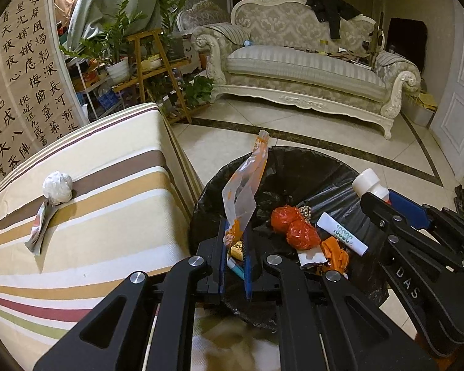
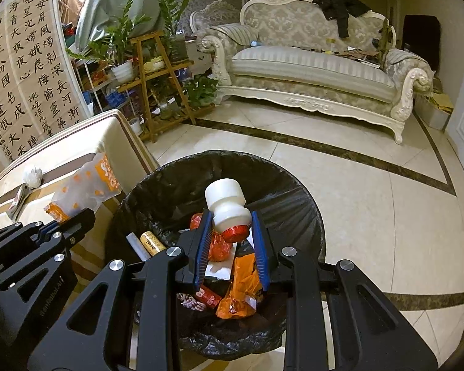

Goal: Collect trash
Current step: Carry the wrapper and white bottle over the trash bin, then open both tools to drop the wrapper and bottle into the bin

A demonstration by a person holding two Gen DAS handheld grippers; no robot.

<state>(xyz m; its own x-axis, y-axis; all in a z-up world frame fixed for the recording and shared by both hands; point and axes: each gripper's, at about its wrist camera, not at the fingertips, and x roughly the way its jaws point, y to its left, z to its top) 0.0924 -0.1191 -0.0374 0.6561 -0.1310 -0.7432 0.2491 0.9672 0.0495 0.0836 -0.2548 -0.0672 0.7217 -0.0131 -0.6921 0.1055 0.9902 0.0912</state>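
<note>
A bin with a black liner (image 1: pixel 294 160) (image 2: pixel 263 170) stands on the floor beside the striped table, holding red, orange and white trash (image 1: pixel 297 228). My left gripper (image 1: pixel 234 235) is shut on a clear orange-printed plastic wrapper (image 1: pixel 247 182), held upright over the bin's left rim; it also shows in the right wrist view (image 2: pixel 86 185). My right gripper (image 2: pixel 230 219) is shut on a small white bottle with a red cap (image 2: pixel 229 204), held over the bin; the bottle also shows in the left wrist view (image 1: pixel 368 182).
On the striped tablecloth (image 1: pixel 108 216) lie a crumpled white paper ball (image 1: pixel 58 187) and a flat wrapper (image 1: pixel 40 225). A cream sofa (image 1: pixel 300 68) stands at the back, a wooden plant stand (image 1: pixel 151 68) to its left. Tiled floor surrounds the bin.
</note>
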